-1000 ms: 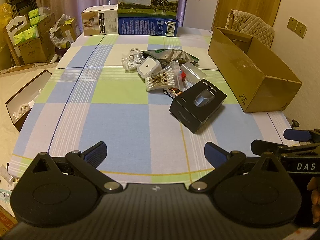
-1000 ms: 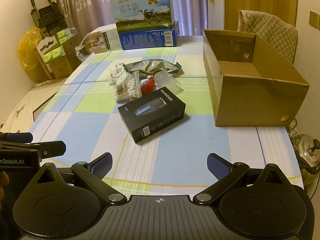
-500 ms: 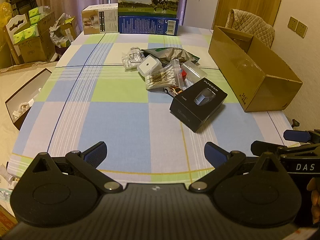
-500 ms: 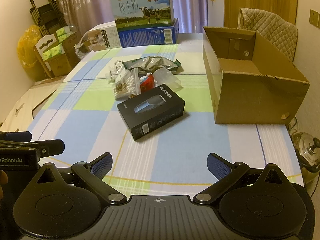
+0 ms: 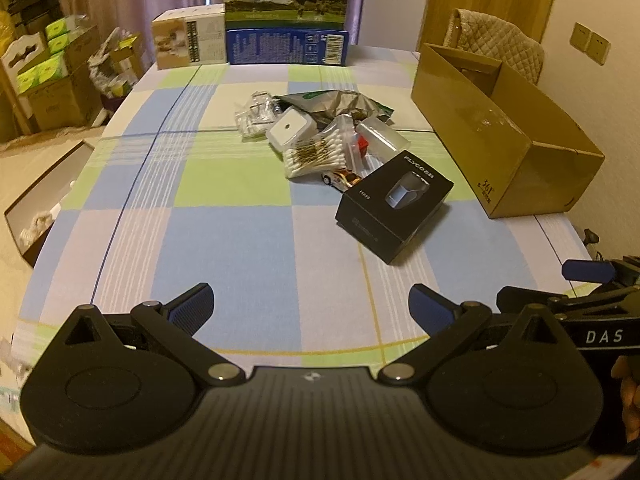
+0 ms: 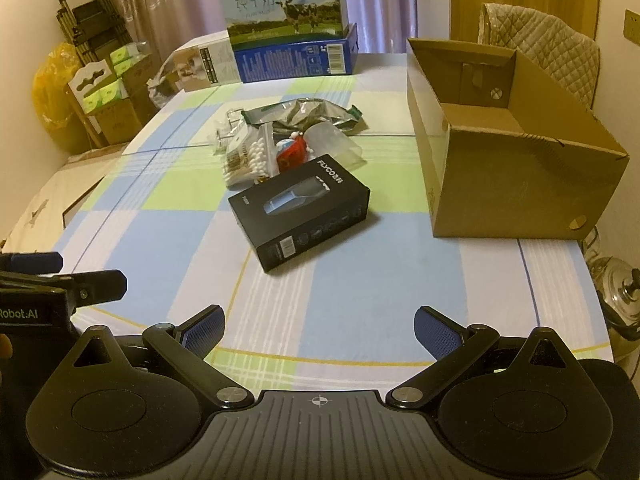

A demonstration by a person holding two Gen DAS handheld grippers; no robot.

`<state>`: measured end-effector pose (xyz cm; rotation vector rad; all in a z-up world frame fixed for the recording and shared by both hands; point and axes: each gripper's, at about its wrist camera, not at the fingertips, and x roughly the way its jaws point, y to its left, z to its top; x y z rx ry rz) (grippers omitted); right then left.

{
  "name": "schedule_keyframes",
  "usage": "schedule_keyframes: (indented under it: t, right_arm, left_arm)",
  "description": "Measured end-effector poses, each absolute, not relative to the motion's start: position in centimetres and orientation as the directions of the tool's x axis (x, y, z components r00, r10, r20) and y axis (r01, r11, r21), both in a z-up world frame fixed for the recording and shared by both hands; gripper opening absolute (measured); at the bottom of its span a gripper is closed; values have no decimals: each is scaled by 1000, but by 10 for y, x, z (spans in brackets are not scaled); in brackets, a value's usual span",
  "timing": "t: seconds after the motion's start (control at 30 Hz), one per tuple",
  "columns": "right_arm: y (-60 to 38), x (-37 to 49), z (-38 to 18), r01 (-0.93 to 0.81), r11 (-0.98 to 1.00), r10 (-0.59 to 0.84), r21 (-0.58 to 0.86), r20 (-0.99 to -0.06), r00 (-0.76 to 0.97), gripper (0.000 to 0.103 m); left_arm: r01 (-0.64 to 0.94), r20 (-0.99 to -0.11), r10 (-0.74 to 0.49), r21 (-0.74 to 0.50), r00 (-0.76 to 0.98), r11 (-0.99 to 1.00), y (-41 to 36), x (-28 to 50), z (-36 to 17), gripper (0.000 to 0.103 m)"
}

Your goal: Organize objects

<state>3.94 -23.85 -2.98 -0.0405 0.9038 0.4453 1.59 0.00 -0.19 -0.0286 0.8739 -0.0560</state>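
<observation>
Hovering low over the near edge of a checked tablecloth [image 5: 224, 240], both tools sit side by side, nothing held. Left gripper [image 5: 310, 304]: jaws spread wide, blue pads bare, empty. Right gripper [image 6: 318, 326]: same, wide open and empty; its tips show at the right edge of the left view.

Left to right across the table: open cloth on the left side. Mid-table, a loose pile — clear packet of small white parts [image 5: 254, 118], white square case [image 5: 289, 130], bag of cotton swabs [image 5: 316, 156], crumpled foil pouch [image 5: 332, 102], clear plastic cup [image 6: 334, 142] on its side, small red item [image 6: 292, 150] tucked against the swabs, toy car [image 5: 340, 179] partly hidden. Just nearer, a black box [image 6: 300, 210] lies flat and skewed, touching the pile's edge. Right of it, apart, an open cardboard box [image 6: 520, 184] at the table's right side, inside looks bare.

Far end: milk carton [image 6: 286, 4] stacked on a blue box [image 6: 296, 58].
</observation>
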Motion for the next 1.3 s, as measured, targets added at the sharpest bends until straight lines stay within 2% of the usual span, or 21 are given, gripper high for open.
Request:
schedule_keyframes:
  t: [0.27, 0.53, 0.67, 0.73, 0.9, 0.97, 1.0, 1.03, 1.3]
  right_arm:
    - [-252, 57, -35, -393, 911, 345, 128, -757, 555, 99]
    - [-263, 82, -42, -391, 914, 333, 111, -755, 565, 99]
    - [-265, 94, -46, -387, 917, 318, 96, -760, 566, 93]
    - [-266, 101, -50, -387, 916, 323, 105, -765, 557, 89]
    - [-266, 116, -59, -363, 924, 312, 118, -780, 542, 89]
    - [-265, 120, -61, -352, 930, 293, 105, -790, 539, 89]
    - [-265, 122, -62, -349, 931, 290, 104, -792, 538, 89]
    - [-265, 124, -63, -347, 932, 292, 108, -793, 536, 89]
    - [-252, 129, -71, -370, 923, 301, 109, -804, 514, 89]
  left_arm:
    - [153, -765, -93, 8, 638, 988, -6, 51, -8, 102]
    - [421, -759, -249, 37, 602, 906, -32, 99, -27, 102]
    - [511, -764, -302, 42, 571, 859, -46, 125, -40, 101]
    - [559, -775, -314, 59, 548, 827, -55, 138, -48, 98]
    - [649, -800, -337, 84, 496, 757, -69, 160, -65, 93]
    - [677, -818, -344, 74, 462, 732, -75, 168, -74, 87]
    - [678, -823, -341, 72, 455, 731, -76, 170, -76, 84]
    - [671, -826, -334, 70, 454, 738, -76, 172, -79, 76]
    - [537, -852, -291, -14, 435, 844, -42, 139, -73, 76]
